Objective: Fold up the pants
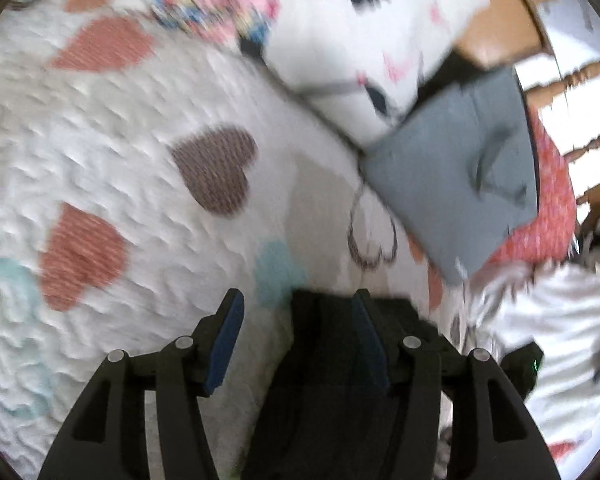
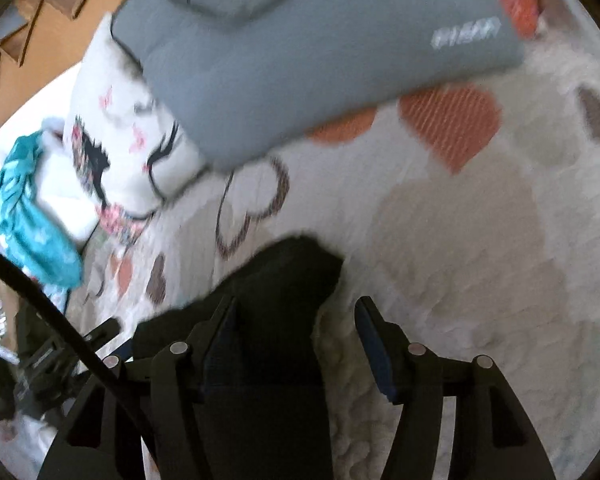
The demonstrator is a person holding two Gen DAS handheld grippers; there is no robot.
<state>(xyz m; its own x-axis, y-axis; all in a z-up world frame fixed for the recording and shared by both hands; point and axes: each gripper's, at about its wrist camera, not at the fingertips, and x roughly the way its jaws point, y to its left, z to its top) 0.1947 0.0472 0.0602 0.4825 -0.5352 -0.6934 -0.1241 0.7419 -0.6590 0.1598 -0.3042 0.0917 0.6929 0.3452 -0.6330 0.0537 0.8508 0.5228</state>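
Bedspread [image 1: 100, 152] with heart print carries the work. Both grippers, left gripper [image 1: 298, 316] and right gripper [image 2: 296, 320], stand open over black pants [image 2: 284, 280], nearer than grey cushion [image 2: 300, 60]. Judged step: fold start; next, close on fabric edge

ahead of the left hand-held gripper [image 1: 296, 300] the heart-print blanket [image 1: 100, 152] lies open to the front and left, bare of objects. further ahead and to the right, the grey folded garment [image 1: 456, 184] and the white printed pillow [image 1: 356, 52] close that side off. dark fabric [image 1: 328, 380], blurred, lies under its right finger. before the right hand-held gripper [image 2: 296, 308] the blanket is free to the front-right, while the grey garment overhangs the far side and the pillow and a teal cloth [image 2: 28, 208] crowd the left.
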